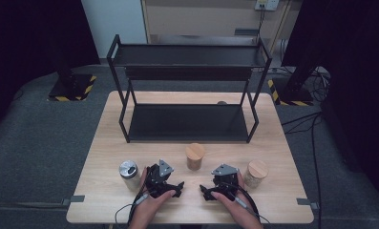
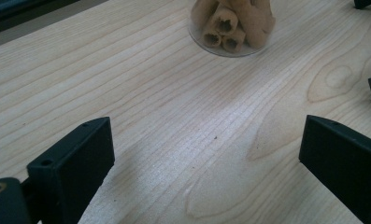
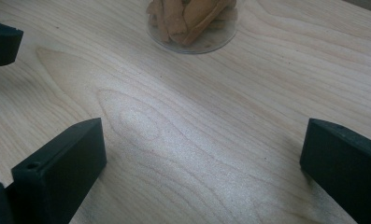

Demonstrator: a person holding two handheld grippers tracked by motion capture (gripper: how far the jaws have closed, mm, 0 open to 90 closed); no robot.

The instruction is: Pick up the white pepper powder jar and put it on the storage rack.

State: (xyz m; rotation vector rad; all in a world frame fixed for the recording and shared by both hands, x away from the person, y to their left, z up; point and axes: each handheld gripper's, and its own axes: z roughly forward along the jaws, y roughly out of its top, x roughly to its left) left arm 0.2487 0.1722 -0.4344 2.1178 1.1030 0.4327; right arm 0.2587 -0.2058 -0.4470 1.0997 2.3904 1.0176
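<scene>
Both grippers are rested on the wooden table point(image 1: 106, 157), near its front edge, with the middle jar point(image 1: 194, 156) — glass, wooden lid, filled with rolled biscuit sticks — standing just beyond them and between the two. The left gripper point(image 1: 176, 187) is held with its jaws spread wide and nothing between them; bare wood is seen in the gap. The right gripper point(image 1: 204, 191) is likewise spread wide and empty, with the base of the middle jar ahead of its jaws in the right gripper view.

Seen from that jar, a steel-lidded jar point(image 1: 129, 174) stands to the left, just beside the left hand point(image 1: 151, 202), and a second wooden-lidded jar point(image 1: 256, 173) stands to the right, close to the right hand point(image 1: 232, 202). Behind the middle jar, the black two-tier rack point(image 1: 187, 121) is set across the back of the table, its lower shelf empty.

Trouble is likely to come from crowding — a side jar could be knocked over by a hand or a trailing cable if a gripper is swung outward. The middle jar's smooth glass could slip if it is pinched off-centre or too high near the lid. If it is meant for the rack, the upper shelf and the front posts stand in the way; a tall jar could be caught on them if carried in too high.
</scene>
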